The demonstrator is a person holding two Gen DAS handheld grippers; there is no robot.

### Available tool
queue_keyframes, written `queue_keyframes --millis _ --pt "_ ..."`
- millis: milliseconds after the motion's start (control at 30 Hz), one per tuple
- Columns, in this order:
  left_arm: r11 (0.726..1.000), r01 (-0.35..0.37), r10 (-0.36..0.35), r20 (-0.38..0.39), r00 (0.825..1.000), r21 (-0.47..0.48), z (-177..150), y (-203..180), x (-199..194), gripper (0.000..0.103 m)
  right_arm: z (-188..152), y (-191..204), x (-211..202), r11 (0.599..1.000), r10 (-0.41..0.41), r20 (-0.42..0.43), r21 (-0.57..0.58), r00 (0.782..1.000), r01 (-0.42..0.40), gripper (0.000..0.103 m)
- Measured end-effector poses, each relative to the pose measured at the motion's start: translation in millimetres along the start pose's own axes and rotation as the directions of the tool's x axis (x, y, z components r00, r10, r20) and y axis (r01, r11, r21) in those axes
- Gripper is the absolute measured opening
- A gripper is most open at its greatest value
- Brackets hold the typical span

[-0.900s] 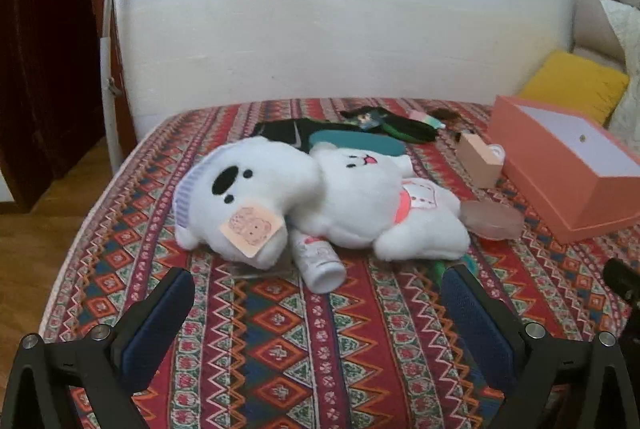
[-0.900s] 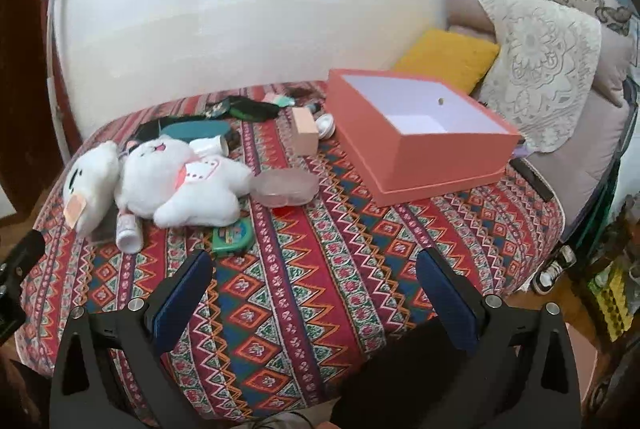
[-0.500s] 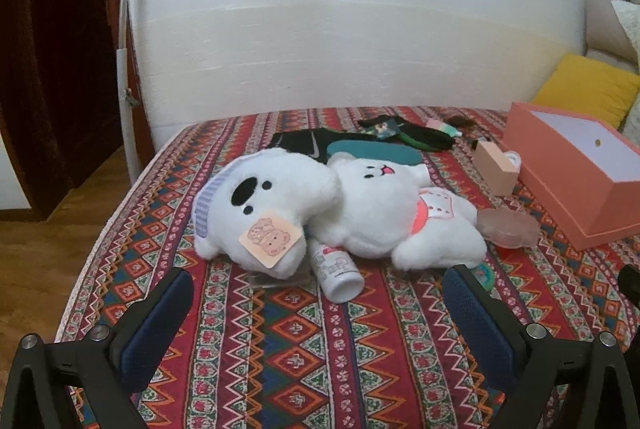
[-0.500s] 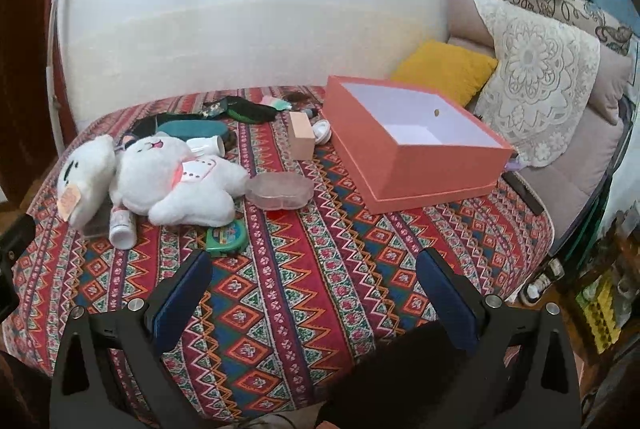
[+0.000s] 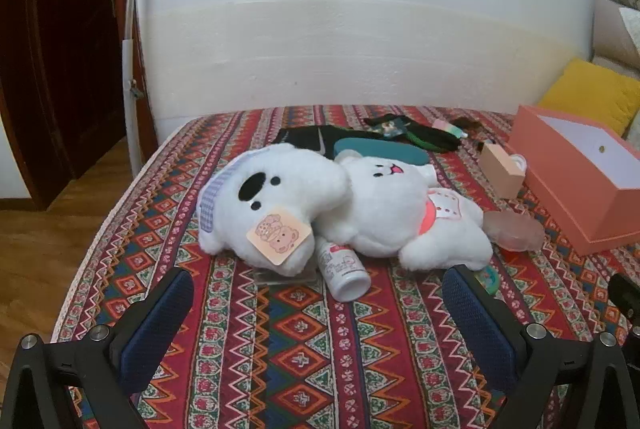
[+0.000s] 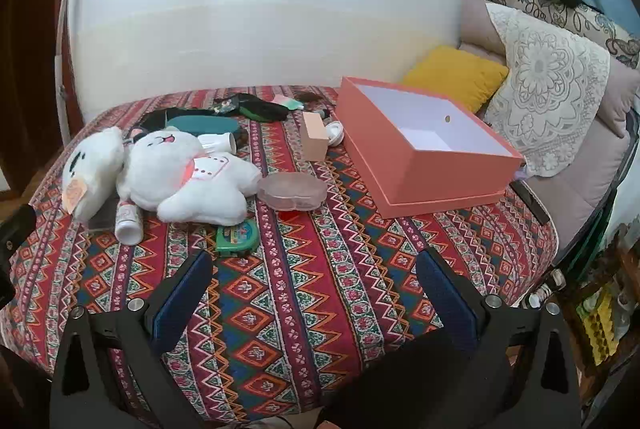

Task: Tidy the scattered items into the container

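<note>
Taking the white bear plush (image 6: 188, 177) as the landmark, a second white plush with a paper tag (image 6: 92, 173) leans against its left side, a small white bottle (image 6: 128, 219) lies on its side just in front of the two, and a green tape measure (image 6: 237, 236) sits by the bear's foot. To the bear's right a clear plastic case (image 6: 292, 191) touches its leg, and farther right the open orange box (image 6: 424, 145) stands empty on the patterned cloth (image 6: 304, 293). The left gripper (image 5: 318, 313) hovers in front of the bottle and the right gripper (image 6: 314, 293) nearer than the tape measure, each with its jaws spread wide and holding nothing.

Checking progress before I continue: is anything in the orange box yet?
No. In the right wrist view the orange box shows only its bare white interior, with both plush toys on the bed.
</note>
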State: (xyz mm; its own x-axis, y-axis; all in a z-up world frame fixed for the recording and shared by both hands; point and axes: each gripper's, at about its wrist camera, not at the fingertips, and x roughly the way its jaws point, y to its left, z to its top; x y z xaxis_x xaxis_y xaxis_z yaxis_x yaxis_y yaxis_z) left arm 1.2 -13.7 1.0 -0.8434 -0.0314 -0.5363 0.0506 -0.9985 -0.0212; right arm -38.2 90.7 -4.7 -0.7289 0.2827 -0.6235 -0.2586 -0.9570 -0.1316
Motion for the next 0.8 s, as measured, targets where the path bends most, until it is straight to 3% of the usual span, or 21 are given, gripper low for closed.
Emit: queue_keyframes --millis 800 --pt "1.0 -0.009 0.009 0.007 1.0 0.013 2.2 1.0 -3.4 0.102 -2.3 3.5 3.4 1.0 0.004 -0.014 -0.01 1.0 -0.004 0.103"
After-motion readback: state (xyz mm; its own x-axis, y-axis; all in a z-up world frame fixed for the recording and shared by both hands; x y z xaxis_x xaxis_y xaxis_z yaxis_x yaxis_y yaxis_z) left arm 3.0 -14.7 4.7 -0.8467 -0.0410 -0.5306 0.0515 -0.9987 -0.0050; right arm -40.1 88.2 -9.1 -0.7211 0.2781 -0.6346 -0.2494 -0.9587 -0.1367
